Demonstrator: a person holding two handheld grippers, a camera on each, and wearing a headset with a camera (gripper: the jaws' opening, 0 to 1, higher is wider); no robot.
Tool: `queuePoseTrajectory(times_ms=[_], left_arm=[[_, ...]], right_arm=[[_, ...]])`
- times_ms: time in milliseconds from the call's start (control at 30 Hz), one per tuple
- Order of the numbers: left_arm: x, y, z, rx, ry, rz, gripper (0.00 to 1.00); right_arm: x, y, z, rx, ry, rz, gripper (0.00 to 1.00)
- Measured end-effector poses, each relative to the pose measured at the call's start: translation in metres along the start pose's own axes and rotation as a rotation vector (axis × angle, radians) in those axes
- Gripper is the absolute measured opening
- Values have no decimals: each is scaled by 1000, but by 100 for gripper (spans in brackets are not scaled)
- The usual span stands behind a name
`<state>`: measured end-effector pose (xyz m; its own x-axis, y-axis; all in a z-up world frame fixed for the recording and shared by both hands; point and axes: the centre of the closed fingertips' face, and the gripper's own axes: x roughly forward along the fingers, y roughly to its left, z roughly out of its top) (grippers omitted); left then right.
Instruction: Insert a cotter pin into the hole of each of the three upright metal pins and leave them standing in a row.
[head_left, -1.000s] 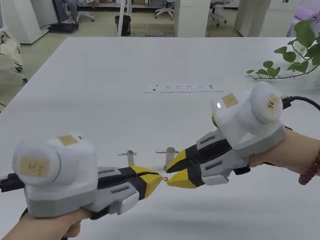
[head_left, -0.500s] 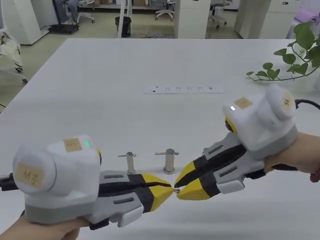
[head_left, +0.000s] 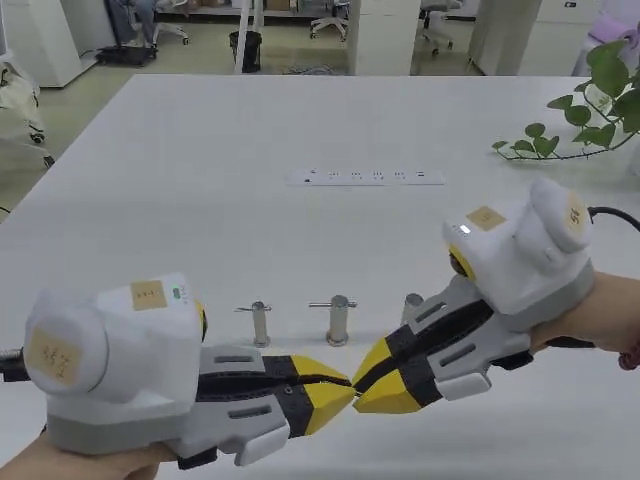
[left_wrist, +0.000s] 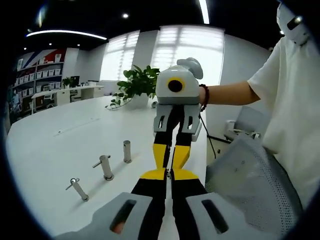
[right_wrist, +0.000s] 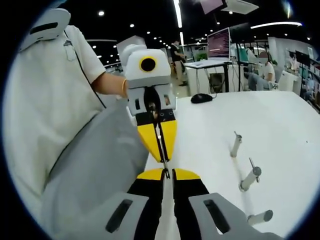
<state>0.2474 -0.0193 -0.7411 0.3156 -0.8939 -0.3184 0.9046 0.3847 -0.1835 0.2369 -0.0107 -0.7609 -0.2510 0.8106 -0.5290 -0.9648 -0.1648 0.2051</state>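
Observation:
Three upright metal pins stand in a row: the left pin (head_left: 260, 324) and the middle pin (head_left: 339, 319) each carry a cotter pin crosswise. The bare right pin (head_left: 413, 304) is partly hidden behind my right gripper (head_left: 362, 386). My left gripper (head_left: 344, 394) meets it tip to tip in front of the row, above the table. Both sets of jaws are shut. A small cotter pin (left_wrist: 169, 174) shows where the tips meet. In the left gripper view the bare pin (left_wrist: 127, 151) stands farthest away. In the right gripper view the bare pin (right_wrist: 260, 217) is nearest.
A white power strip (head_left: 365, 178) lies mid-table beyond the pins. A potted trailing plant (head_left: 590, 105) sits at the far right edge. The white tabletop (head_left: 200, 200) stretches wide around the row. The person's torso is close behind the grippers.
Both grippers have drawn toward me and slightly right, staying tip to tip. The right pin has come into sight from behind the right gripper.

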Motion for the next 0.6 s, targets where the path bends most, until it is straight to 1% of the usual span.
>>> queuePoseTrajectory(times_ms=[67,200,233,400,467,500,600], left_arm=[[1,-1,-1,2,1,-2,0],[1,-1,-1,3,3,-7,0],[1,-1,-1,5,3,-6,0],[2,0,-1,0,-5,-3,1],[4,2,-1,-4,-9,9,1],[5,3,-1,4,-9,21,2],[8,5,-4,12,3,38,3]], right_arm=[[0,1,0,-1,2,7,7],[1,2,-3,-39,13,11,5],[1,2,-3,-61,18,5,5],[-1,0,-4,-77,36,-4,4],[-2,-2,-4,-90,50,-16,4],[-3,-2,-5,-94,58,-18,4],[-5,-5,-7,-106,86,-29,3]])
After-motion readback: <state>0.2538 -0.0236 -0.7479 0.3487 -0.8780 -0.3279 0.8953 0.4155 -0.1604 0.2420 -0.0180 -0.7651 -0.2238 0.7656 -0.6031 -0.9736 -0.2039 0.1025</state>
